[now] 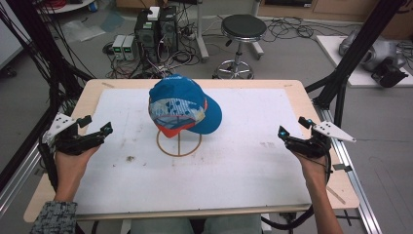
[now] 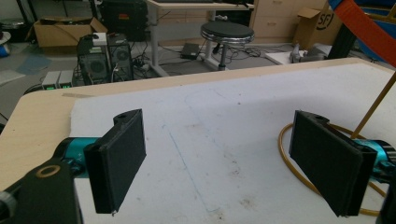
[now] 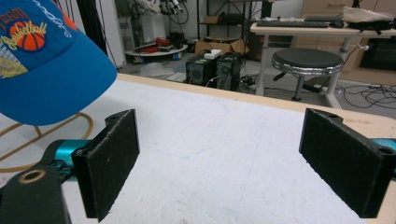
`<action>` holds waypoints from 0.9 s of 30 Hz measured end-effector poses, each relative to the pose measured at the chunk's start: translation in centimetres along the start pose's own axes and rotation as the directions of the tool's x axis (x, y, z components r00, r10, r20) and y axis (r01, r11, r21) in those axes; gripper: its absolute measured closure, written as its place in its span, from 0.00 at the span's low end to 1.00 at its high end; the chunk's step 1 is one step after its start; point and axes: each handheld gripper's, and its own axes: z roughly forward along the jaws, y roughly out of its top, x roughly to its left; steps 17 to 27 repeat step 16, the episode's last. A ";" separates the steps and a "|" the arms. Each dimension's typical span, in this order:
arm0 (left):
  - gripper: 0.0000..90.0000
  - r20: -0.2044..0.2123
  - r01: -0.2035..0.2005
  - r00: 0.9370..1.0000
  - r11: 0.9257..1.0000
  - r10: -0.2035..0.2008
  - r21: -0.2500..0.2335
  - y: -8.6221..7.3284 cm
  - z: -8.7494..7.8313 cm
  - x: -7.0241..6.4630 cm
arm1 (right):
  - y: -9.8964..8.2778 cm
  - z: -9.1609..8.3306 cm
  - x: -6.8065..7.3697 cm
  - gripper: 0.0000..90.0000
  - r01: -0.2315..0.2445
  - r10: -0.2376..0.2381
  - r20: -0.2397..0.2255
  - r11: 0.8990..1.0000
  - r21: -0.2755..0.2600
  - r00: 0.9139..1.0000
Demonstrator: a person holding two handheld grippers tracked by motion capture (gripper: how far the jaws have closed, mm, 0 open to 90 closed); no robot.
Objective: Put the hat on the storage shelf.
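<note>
Near the middle of the white table mat (image 1: 243, 165), a blue cloth baseball cap (image 1: 182, 105) with an orange brim edge and a patterned front panel sits perched on a thin golden wire stand (image 1: 178, 142). Its crown is tilted, and the brim points toward the person's side. The stand's ring-shaped base lies flat on the mat beneath the cap, with a slim upright rod rising from it into the cap.

Well apart from the cap on the left, the left gripper (image 1: 104, 129) hovers over the mat's left edge, held in the person's left hand (image 1: 73, 161). Its jaws are spread wide with nothing between them; in the left gripper view they frame bare mat, with part of the stand's ring just beside the right-hand jaw.

On the opposite side, the right gripper (image 1: 283, 132) is held near the mat's right edge by the person's right hand (image 1: 311, 163), also well clear of the cap. Its jaws likewise stand wide apart and hold nothing.

Beyond the wooden table (image 1: 87, 97), a black round stool (image 1: 242, 27) stands on the grey floor.
</note>
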 end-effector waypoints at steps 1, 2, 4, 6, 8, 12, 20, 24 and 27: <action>0.21 -0.001 -0.003 1.000 1.000 0.003 0.000 0.0 0.0 0.0 | -0.1 0.0 0.0 0.13 -0.002 0.002 0.000 1.000 0.004 1.000; 0.21 0.000 -0.002 1.000 1.000 0.002 -0.001 0.0 0.0 0.0 | -0.2 0.1 0.0 0.13 -0.001 0.001 0.000 1.000 0.005 1.000; 0.21 0.001 -0.003 1.000 1.000 0.003 0.002 0.0 0.1 0.0 | -0.2 0.1 0.0 0.13 -0.003 0.003 -0.003 1.000 0.005 1.000; 0.21 -0.001 -0.002 1.000 1.000 0.002 0.004 0.0 0.1 0.0 | -0.2 0.0 0.0 0.13 -0.004 0.004 -0.003 1.000 0.003 1.000; 0.21 -0.002 -0.002 1.000 1.000 0.002 0.004 0.0 0.1 0.0 | -0.2 0.1 0.0 0.13 -0.006 0.006 -0.005 1.000 0.004 1.000; 0.21 0.000 -0.001 1.000 1.000 0.001 0.002 0.0 0.1 0.0 | -0.2 0.1 0.0 0.13 -0.004 0.004 -0.008 1.000 0.004 1.000; 0.21 -0.003 -0.001 1.000 1.000 0.001 0.009 -0.1 0.2 0.0 | -0.3 0.2 -0.1 0.13 -0.008 0.008 -0.009 1.000 0.003 1.000; 0.21 -0.003 -0.001 1.000 1.000 0.001 0.009 -0.1 0.2 0.0 | -0.3 0.2 -0.1 0.13 -0.008 0.008 -0.009 1.000 0.003 1.000; 0.21 -0.003 -0.001 1.000 1.000 0.001 0.009 -0.1 0.2 0.0 | -0.3 0.2 -0.1 0.13 -0.008 0.008 -0.009 1.000 0.003 1.000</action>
